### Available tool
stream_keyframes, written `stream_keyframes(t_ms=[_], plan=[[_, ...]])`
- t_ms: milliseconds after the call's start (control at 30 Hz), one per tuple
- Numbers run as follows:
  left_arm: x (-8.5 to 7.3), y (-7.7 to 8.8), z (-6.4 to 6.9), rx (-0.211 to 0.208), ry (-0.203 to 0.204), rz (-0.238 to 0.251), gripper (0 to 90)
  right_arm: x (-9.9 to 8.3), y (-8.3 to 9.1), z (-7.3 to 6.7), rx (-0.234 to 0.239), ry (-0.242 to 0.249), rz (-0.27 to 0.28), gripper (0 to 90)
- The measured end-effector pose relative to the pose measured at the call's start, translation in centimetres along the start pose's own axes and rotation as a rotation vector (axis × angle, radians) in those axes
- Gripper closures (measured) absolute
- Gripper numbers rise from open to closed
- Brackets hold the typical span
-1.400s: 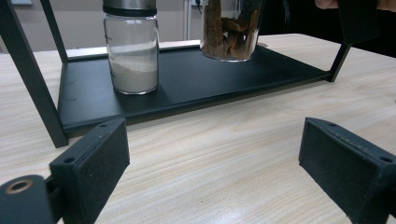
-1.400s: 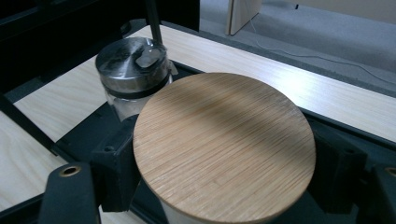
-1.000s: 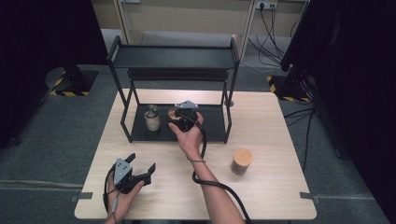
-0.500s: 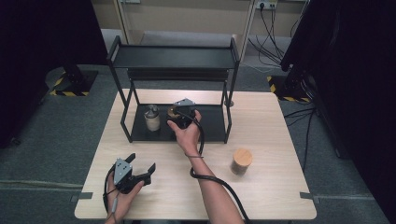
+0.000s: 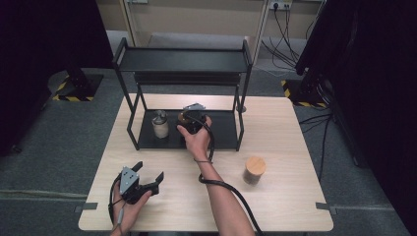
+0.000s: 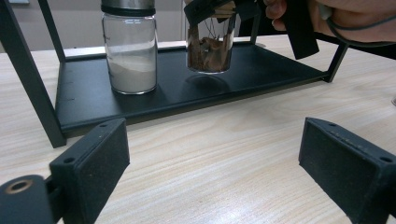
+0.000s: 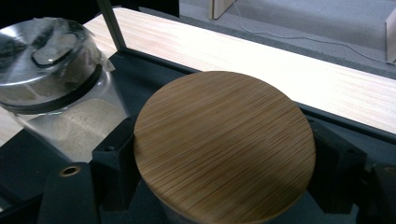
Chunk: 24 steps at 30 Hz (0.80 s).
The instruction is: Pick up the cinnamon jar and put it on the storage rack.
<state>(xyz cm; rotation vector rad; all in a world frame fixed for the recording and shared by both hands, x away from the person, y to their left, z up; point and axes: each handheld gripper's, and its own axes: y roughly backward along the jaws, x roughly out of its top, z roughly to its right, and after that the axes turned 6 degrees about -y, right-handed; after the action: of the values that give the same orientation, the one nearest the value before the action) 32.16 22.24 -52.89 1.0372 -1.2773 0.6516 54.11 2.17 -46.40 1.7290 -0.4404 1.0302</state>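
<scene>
The right gripper clamps a clear glass jar with a round bamboo lid just above the black metal rack's lower shelf, beside a steel-capped jar of white powder, probably for setting down. The left gripper rests open in front of the rack.

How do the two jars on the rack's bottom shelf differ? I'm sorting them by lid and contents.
The left jar has a metal lid; the right jar has a round wooden one.
The left jar holds pale powder, the right jar brown chunky pieces.
The left jar stands free on the shelf; the right jar is clamped by the right gripper, just above the shelf.
Both are clear glass and upright.
</scene>
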Motion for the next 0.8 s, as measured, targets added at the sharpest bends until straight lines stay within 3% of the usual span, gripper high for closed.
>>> stream_keyframes(t_ms=[800], plan=[[0.0, 0.0, 0.0, -0.002, -0.003, 0.0, 8.0, -0.2, -1.4, 0.3, -0.016, -0.014, 0.0, 24.3]])
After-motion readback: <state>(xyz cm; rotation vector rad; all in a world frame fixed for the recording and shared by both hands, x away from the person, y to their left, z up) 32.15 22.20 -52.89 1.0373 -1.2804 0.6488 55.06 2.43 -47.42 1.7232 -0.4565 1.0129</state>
